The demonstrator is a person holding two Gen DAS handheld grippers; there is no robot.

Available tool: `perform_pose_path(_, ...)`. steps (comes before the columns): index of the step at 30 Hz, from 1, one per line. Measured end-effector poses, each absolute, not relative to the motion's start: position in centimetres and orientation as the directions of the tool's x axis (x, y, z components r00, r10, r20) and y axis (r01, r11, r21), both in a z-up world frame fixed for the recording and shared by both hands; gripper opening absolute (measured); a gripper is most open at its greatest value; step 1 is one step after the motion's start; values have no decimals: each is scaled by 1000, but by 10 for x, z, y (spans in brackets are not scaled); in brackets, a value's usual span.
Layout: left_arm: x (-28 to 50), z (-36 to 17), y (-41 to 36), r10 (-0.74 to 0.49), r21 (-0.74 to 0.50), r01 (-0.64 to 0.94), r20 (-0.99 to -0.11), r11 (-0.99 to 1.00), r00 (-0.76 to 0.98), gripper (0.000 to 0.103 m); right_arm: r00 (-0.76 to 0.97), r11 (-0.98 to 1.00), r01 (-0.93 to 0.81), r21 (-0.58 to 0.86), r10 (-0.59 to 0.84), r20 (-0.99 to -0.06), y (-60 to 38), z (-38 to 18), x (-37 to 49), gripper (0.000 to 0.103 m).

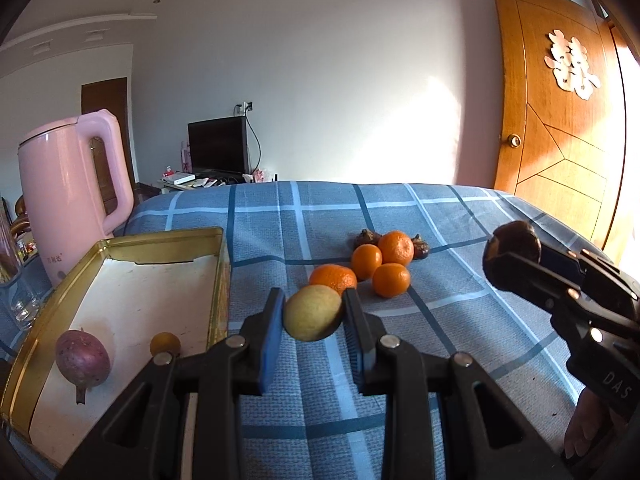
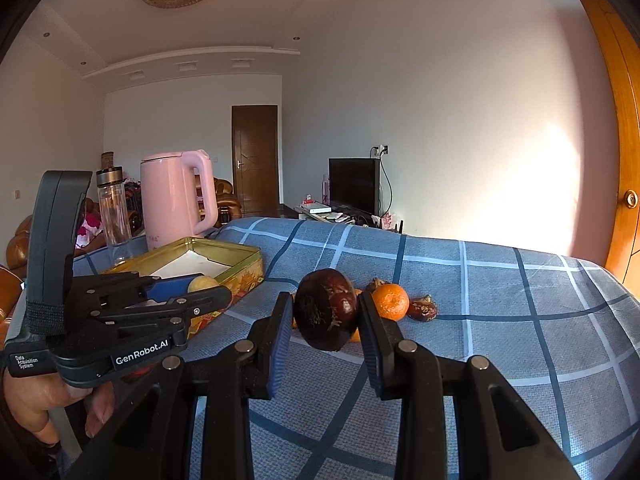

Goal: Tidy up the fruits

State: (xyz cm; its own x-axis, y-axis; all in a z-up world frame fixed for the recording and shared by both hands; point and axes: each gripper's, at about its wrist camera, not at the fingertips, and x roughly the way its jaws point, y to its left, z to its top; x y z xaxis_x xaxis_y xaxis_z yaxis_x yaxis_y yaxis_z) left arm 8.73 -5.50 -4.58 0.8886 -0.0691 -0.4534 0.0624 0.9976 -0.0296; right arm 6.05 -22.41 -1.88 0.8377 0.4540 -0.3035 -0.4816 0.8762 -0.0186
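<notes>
Left gripper (image 1: 314, 316) clamps a yellow-green fruit (image 1: 313, 313) above the checked cloth (image 1: 460, 320), just beside the gold tin (image 1: 120, 240) at the cloth's left edge. Right gripper (image 2: 326, 312) pinches a dark brown fruit (image 2: 326, 308), raised before the tangerines (image 1: 380, 262) mid-cloth.

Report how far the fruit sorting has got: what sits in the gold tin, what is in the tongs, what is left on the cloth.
Done: a purple fruit and a small orange one lie in the gold tin. In hand: the left tongs grip a yellow fruit; the right tongs grip a dark brown fruit. Left: four tangerines and two small dark fruits on the checked cloth.
</notes>
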Motion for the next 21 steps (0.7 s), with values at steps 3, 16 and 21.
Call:
perform_pose_path(3,84,-46,-48,-59,-28,52,-452,998,890,30,831,873,-488,-7,462,-312,-220,-19,56,34)
perform_pose_path(16,68,-39,-15,-32,-45,14,-440,999,897,30,797,846,-533,1,502,-337,-188,-21,49,34)
perform_pose_path(21,62,-31,-1,-13,-49,-9,-430,999,903,30,779,830,-558,6,526,-342,-174,-20,48,34)
